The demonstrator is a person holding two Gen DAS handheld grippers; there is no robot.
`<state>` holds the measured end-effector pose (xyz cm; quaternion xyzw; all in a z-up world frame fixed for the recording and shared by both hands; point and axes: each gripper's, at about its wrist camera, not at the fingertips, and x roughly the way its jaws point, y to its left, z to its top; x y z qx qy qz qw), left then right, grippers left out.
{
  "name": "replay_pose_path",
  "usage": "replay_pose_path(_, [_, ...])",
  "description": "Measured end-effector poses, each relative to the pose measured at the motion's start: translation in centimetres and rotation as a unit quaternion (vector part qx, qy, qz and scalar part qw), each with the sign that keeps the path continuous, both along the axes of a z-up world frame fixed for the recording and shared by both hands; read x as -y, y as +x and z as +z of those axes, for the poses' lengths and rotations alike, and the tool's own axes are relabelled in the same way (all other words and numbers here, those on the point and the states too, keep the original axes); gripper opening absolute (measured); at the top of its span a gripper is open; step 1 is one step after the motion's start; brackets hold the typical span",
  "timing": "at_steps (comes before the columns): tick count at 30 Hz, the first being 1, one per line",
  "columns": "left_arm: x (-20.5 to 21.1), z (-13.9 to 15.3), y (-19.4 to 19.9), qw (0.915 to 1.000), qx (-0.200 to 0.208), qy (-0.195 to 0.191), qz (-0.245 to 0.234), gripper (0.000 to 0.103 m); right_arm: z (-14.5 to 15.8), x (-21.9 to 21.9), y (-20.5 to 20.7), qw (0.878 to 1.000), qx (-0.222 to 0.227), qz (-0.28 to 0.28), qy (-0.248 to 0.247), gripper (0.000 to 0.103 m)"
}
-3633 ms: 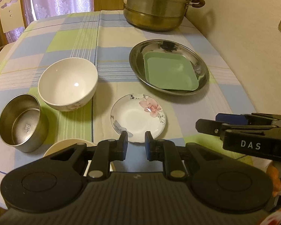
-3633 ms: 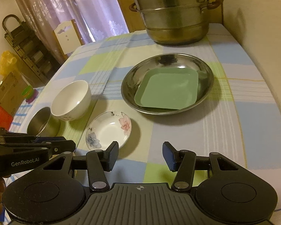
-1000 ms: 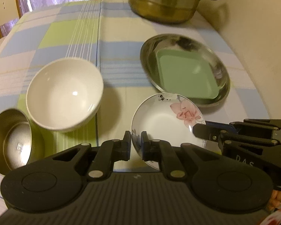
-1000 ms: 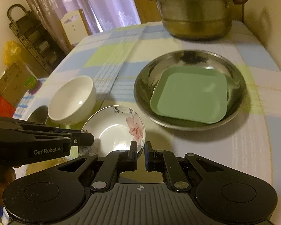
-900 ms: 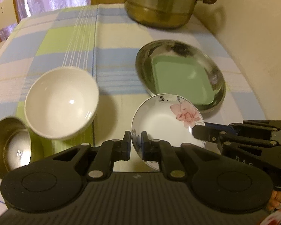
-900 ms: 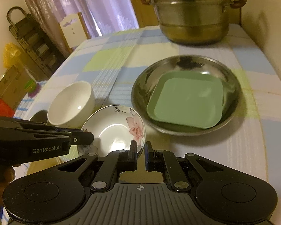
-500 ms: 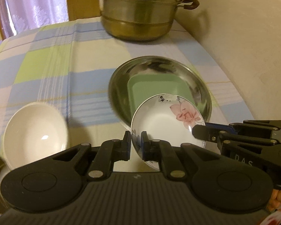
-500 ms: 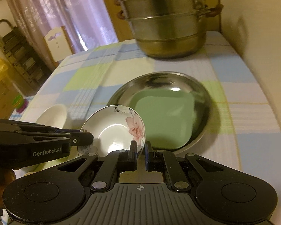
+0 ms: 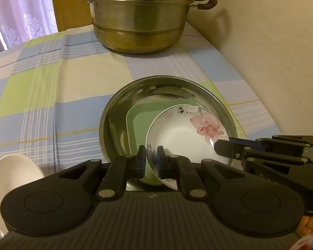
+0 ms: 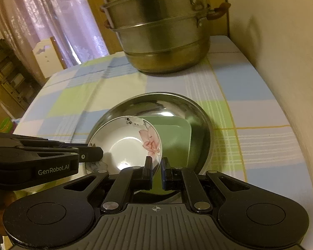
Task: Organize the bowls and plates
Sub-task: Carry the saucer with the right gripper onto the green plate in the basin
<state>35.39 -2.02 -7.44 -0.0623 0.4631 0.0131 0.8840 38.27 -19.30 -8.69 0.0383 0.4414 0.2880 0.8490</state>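
Note:
A small white plate with a pink flower [image 9: 183,133] [image 10: 125,141] hangs in the air, gripped on two sides. My left gripper [image 9: 151,158] is shut on its near-left rim; my right gripper [image 10: 156,167] is shut on its right rim. The plate hovers over a round steel dish [image 9: 135,89] [image 10: 177,102] that holds a square green plate [image 9: 137,120] [image 10: 177,137]. In the left wrist view the right gripper [image 9: 219,145] comes in from the right; in the right wrist view the left gripper [image 10: 101,153] reaches in from the left.
A big stacked steel steamer pot [image 9: 141,14] [image 10: 162,31] stands at the back of the checked tablecloth [image 9: 52,83]. A white bowl [image 9: 12,175] sits at the near left. A cream wall [image 9: 271,52] runs along the right. A chair and shelves [image 10: 8,73] stand beyond the table.
Both grippers carried the flower plate from the cloth beside the white bowl rightward and farther back; it now hovers over the steel dish. The white bowl and steel cup slid out to the left.

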Motion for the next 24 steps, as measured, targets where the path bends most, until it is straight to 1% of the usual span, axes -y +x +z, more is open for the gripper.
replay_pose_path(10, [-0.2,-2.1,2.8,0.9998,-0.021,-0.002,-0.003,0.009,-1.9,-0.7,2.5,1.000,-0.014,-0.008,-0.016,0.008])
replay_pose_path(16, [-0.4,-3.2,3.8,0.9994,-0.034,-0.005,-0.003,0.009,-3.0,-0.9,3.6,0.999,-0.026,-0.009,-0.023,0.008])
replay_pose_path(24, [-0.8,-4.2,4.4,0.9989,-0.045,-0.006,-0.001,0.009,-3.7,-1.4,4.1,0.999,-0.033,-0.008,-0.027,0.008])
